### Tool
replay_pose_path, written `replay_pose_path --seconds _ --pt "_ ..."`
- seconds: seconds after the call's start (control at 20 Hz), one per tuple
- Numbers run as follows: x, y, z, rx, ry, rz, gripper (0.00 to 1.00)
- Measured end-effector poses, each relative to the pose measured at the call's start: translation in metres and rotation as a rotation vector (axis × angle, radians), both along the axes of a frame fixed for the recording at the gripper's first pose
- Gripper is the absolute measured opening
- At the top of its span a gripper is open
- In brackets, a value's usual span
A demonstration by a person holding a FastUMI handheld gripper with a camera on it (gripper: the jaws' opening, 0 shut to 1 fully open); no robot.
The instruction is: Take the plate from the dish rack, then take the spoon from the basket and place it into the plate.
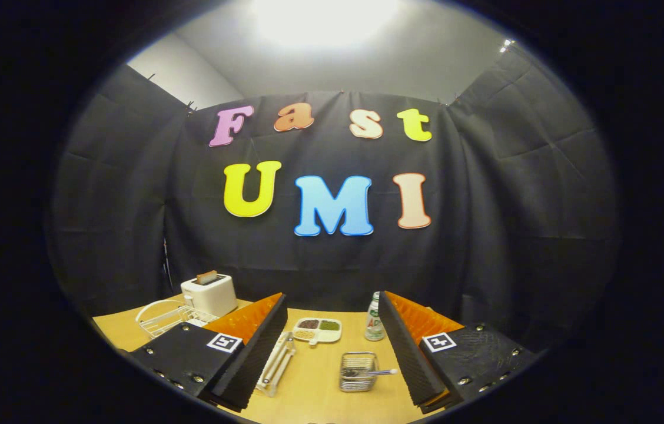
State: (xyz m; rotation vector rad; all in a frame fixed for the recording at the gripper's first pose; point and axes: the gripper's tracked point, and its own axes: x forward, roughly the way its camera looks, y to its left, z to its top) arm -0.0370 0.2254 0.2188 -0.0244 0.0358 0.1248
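Between my wide-open gripper (332, 347) fingers, I am seeing the spoon (376, 372) sitting in the basket (358, 372), so nothing is looking done yet.

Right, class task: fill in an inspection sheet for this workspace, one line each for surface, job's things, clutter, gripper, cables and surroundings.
Surface: light wooden table.
Job's things: white wire dish rack beyond the left finger, plate not discernible; metal mesh basket between the fingers, with the spoon sticking out of it.
Clutter: white toaster behind the rack; divided snack tray; bottle by the right finger; clear holder beside the left finger.
Gripper: gripper open, holding nothing, above the table.
Cables: nothing seen.
Surroundings: black cloth wall; bright ceiling light.
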Motion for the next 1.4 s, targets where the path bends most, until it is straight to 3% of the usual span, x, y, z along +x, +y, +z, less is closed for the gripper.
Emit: replay_pose_path --seconds 0.2,0.45,0.7,1.05,1.1,1.15,1.4 --pt "0.043 0.086 -0.016 0.022 0.061 0.025 0.96" --pt "0.095 0.146 -0.069 0.044 0.191 -0.034 0.96" --pt "0.126 0.154 -0.11 0.045 0.313 -0.131 0.96" --pt "0.141 0.156 -0.161 0.097 0.52 -0.156 0.95" --pt "0.141 0.156 -0.169 0.102 0.555 -0.162 0.93" --pt "0.139 0.157 -0.175 0.105 0.591 -0.16 0.83" --pt "0.127 0.165 -0.202 0.098 0.76 -0.141 0.8"
